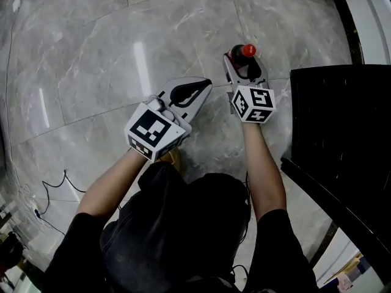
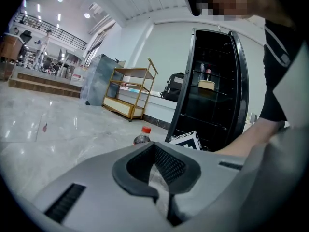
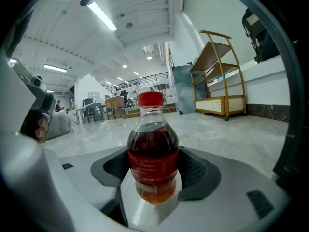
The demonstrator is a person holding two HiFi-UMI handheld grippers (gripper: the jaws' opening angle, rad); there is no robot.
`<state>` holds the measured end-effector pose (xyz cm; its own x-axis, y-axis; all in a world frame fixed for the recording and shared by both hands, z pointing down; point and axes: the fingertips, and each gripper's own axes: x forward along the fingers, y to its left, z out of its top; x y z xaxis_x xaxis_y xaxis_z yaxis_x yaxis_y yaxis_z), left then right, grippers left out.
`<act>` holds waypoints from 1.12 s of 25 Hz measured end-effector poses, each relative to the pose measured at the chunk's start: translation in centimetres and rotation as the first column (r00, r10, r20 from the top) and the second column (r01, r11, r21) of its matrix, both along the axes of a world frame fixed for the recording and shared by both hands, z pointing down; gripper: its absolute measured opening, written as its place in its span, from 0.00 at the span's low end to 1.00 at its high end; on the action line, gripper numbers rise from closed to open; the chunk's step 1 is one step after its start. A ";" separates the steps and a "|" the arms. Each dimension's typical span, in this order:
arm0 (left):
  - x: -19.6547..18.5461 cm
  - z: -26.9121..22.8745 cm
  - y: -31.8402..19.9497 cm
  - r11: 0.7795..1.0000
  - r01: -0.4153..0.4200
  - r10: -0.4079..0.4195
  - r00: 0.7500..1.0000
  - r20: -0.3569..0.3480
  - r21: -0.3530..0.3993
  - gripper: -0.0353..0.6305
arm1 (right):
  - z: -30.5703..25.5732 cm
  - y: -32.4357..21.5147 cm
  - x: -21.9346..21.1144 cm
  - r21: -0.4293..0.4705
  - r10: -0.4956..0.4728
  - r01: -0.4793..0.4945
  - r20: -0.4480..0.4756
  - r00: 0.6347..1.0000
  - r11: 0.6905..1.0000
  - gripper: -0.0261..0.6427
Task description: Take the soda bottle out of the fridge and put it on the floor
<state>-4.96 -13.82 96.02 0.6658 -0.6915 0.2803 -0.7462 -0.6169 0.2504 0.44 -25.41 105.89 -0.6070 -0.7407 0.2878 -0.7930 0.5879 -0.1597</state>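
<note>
The right gripper is clamped on the soda bottle, jaws snug on both sides of its dark body, red cap upright. It's low over the marble floor, just left of the black fridge. The left gripper hangs alongside, jaws pressed together, holding nothing.

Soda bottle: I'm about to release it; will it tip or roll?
Likely hefty for its size: dark liquid fills the soda bottle to its shoulder. Tall and narrow, so a nudge may tip it; being round, it would probably roll.
</note>
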 end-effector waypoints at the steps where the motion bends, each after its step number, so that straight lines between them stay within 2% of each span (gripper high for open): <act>1: 0.1 0.6 0.1 1.000 -0.002 0.002 1.000 -0.003 -0.009 0.06 | 0.7 0.2 0.0 -0.005 -0.001 0.001 -0.004 1.000 1.000 0.51; 10: 0.2 4.3 0.9 0.997 -0.014 0.014 1.000 -0.008 -0.080 0.06 | 4.0 1.1 -0.1 0.017 -0.022 0.023 -0.041 0.999 1.000 0.51; 21: 0.6 5.2 0.7 0.995 -0.026 0.025 1.000 -0.011 -0.101 0.06 | 4.3 1.8 -0.5 0.075 -0.032 0.036 -0.045 0.998 0.997 0.51; 28: 0.7 5.3 0.8 0.994 -0.028 0.027 1.000 -0.009 -0.104 0.06 | 4.4 2.0 -0.6 0.080 -0.034 0.037 -0.038 0.999 0.996 0.51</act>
